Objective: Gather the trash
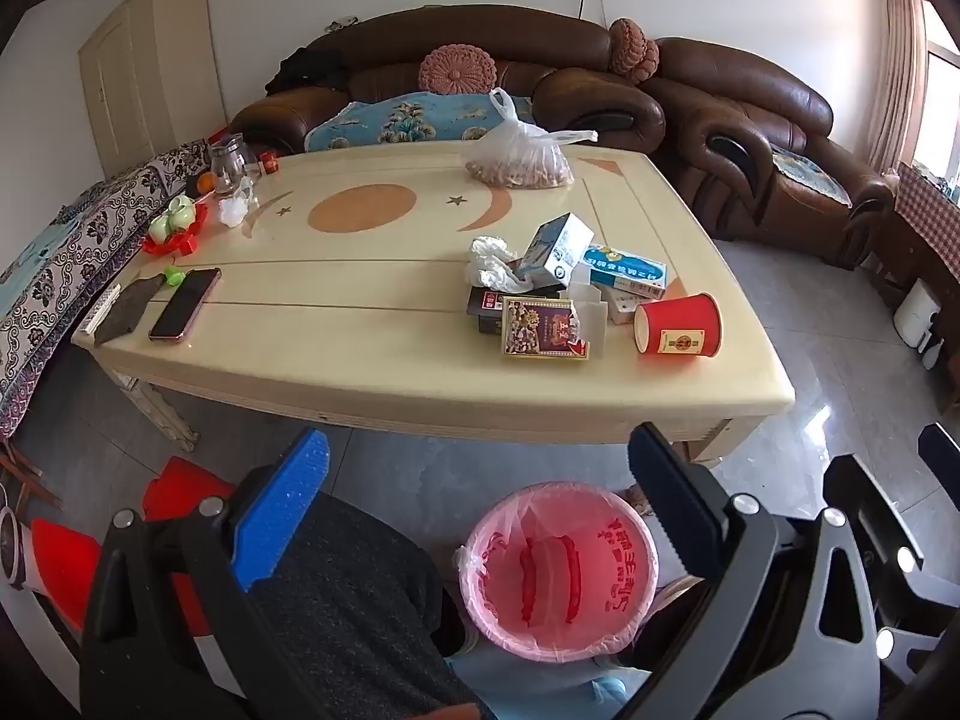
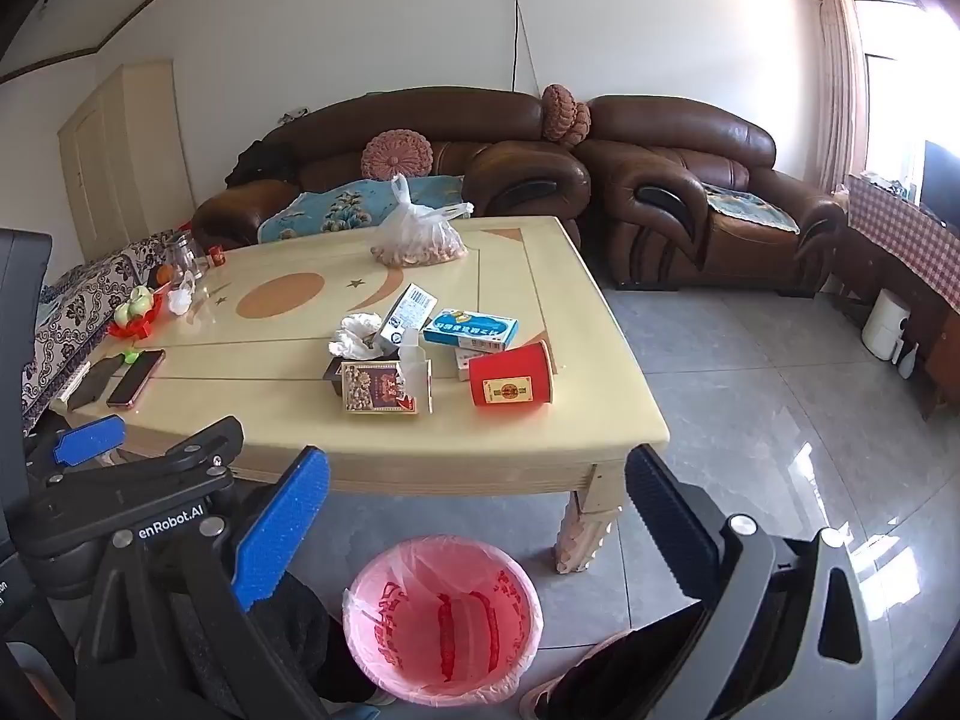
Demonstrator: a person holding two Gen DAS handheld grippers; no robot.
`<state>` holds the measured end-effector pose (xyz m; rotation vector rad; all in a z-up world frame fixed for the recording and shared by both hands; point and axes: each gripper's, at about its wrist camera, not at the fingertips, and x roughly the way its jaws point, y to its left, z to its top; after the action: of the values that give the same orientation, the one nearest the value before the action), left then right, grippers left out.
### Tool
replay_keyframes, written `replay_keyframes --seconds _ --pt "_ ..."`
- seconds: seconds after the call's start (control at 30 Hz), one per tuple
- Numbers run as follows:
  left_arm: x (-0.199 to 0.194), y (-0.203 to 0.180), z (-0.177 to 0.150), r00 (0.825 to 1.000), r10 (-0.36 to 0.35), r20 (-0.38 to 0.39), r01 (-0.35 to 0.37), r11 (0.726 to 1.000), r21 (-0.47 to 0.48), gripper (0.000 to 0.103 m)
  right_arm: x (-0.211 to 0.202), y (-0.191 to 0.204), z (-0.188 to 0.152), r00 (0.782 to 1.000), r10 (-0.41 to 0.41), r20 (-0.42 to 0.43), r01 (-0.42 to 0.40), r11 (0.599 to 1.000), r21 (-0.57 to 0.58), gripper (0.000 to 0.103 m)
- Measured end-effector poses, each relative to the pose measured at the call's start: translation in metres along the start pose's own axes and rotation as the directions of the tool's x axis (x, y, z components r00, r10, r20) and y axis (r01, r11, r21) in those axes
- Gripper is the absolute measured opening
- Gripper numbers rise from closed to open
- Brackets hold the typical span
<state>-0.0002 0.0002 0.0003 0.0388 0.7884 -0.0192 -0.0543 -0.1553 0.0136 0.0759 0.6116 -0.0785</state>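
Left gripper [image 1: 480, 456] and right gripper [image 2: 477, 480] gaping wide, empty, above pink-lined bin [image 2: 443, 621], tipped red cup [image 2: 511, 384], crumpled tissue [image 2: 358, 335], seemingly cartons on table [image 2: 540, 438]

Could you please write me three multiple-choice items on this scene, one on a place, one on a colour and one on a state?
1. Where does the trash bin stand?
A. on the table
B. on the floor by the table's near edge
C. on the sofa

2. What colour is the paper cup?
A. red
B. green
C. white

3. How does the paper cup stand?
A. upright
B. upside down
C. tipped on its side

Answers:
1 B: the bin, lined with a pink bag, sits on the tiles below the table edge.
2 A: its wall is red with a yellow label.
3 C: its wall lies on the tabletop, with the open mouth facing sideways in the left wrist view.
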Motion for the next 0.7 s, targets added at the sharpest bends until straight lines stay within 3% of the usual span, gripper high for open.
replay_keyframes --seconds 0.7 --pt "0.0025 0.0027 -0.0008 0.998 -0.068 -0.007 0.067 0.997 -0.041 0.098 0.0013 0.0030 -0.0001 1.000 0.003 -0.001 -0.003 1.000 -0.001 0.097"
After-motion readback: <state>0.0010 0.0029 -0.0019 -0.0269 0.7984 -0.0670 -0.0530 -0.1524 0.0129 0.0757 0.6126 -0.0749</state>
